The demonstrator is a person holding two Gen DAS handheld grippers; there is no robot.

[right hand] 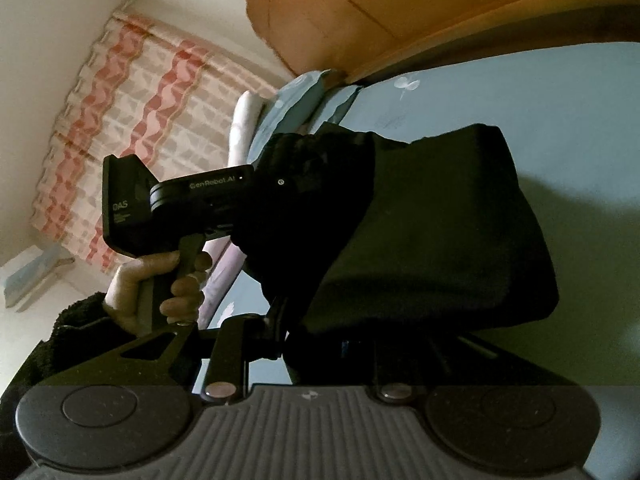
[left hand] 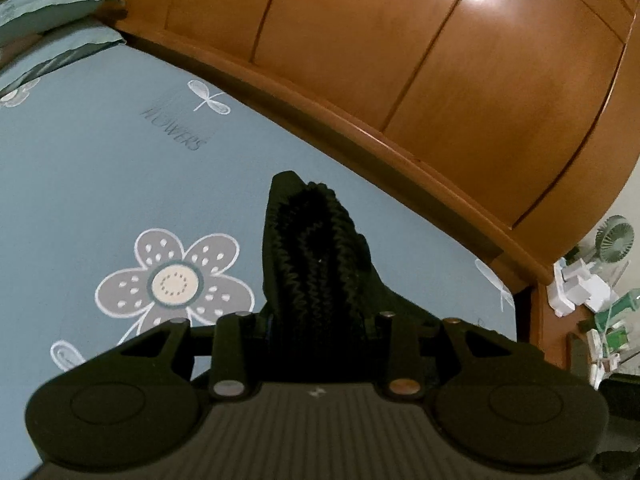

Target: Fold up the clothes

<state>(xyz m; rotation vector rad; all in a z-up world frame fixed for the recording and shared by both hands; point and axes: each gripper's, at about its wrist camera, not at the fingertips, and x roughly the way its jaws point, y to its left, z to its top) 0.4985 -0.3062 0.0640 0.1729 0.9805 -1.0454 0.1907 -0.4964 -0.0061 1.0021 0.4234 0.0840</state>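
Both grippers, left gripper (left hand: pixel 320 320) and right gripper (right hand: pixel 320 344), pinching black garment (right hand: pixel 432 232) above blue bedsheet (left hand: pixel 100 184), wooden headboard (left hand: pixel 400 80) far edge, fingertips hidden by cloth

Matte black left gripper (right hand: pixel 280 184), white "GenRobot.AI" lettering along its barrel, a boxy rear block marked "DAS". The person's hand (right hand: pixel 160 284) emerges from a dark fuzzy sleeve (right hand: pixel 76 320). Right gripper (right hand: pixel 320 340): ribbed grey deck, round metal pins.

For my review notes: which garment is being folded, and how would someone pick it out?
Start at the blue flowered sheet below the wooden headboard. Held up over it between both tools is a black garment. It is the only dark cloth there, with a gathered, zigzag-ribbed band bunched in the left tool.
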